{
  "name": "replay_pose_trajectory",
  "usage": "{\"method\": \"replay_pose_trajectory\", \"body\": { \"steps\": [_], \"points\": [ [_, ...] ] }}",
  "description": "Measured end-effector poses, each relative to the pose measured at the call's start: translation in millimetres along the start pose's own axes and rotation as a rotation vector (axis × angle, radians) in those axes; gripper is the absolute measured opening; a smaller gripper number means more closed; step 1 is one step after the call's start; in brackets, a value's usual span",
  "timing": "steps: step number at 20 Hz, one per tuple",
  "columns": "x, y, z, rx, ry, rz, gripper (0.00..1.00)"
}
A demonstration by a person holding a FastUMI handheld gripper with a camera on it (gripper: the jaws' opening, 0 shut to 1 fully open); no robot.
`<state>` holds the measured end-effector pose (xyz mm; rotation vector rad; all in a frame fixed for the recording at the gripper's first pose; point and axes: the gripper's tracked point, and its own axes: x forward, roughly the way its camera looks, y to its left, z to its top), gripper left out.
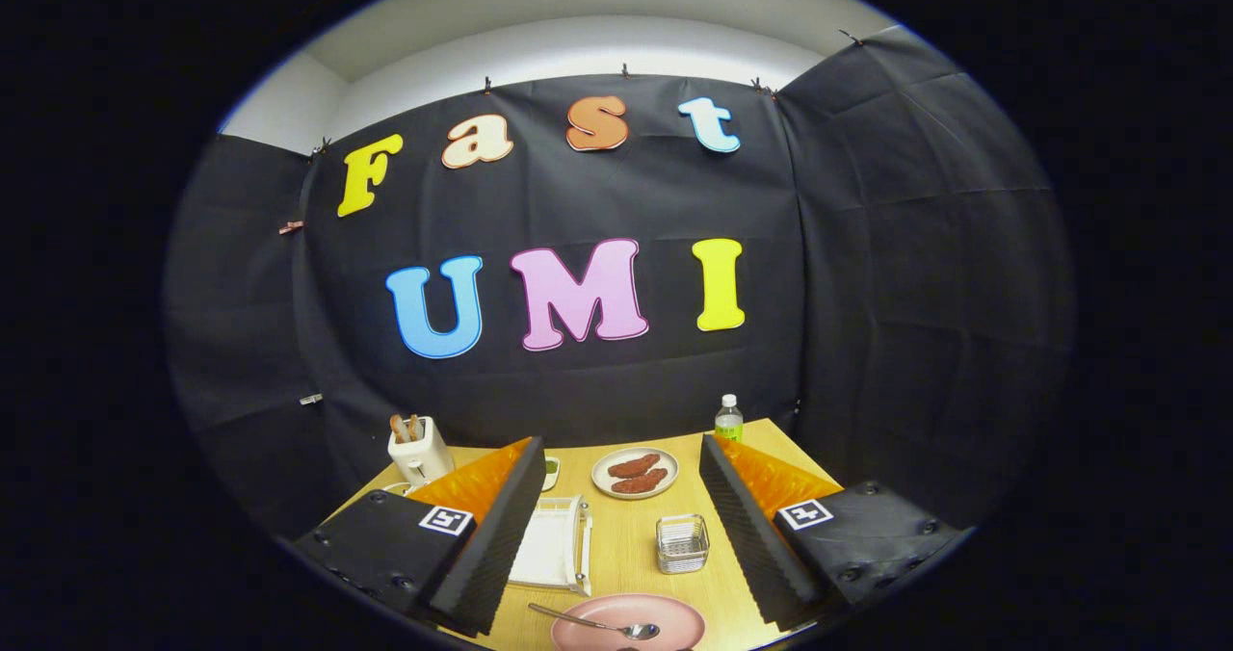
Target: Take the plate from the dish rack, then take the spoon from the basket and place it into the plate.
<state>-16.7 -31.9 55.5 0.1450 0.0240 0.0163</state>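
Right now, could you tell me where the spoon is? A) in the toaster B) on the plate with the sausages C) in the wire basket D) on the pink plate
D: the spoon lies on the pink plate between the fingers of the open gripper, and the wire basket beyond it looks empty.

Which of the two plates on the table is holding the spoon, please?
The pink plate nearest the open tool holds the spoon; the pale plate beyond the wire basket carries reddish food.

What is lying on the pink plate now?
A metal spoon lies on the pink plate, bowl toward its middle. The plate's near part is cut off, so anything there is unseen. The hand-held gripper is open above the table.
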Motion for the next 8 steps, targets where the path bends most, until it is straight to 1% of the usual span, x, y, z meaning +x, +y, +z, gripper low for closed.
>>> {"method": "replay_pose_trajectory", "body": {
  "steps": [4,8],
  "points": [
    [0.1,-2.0,-2.7,-0.007,-0.003,-0.01,0.99],
    [-0.4,-0.6,-3.7,0.021,-0.003,-0.015,0.99]
  ]
}}
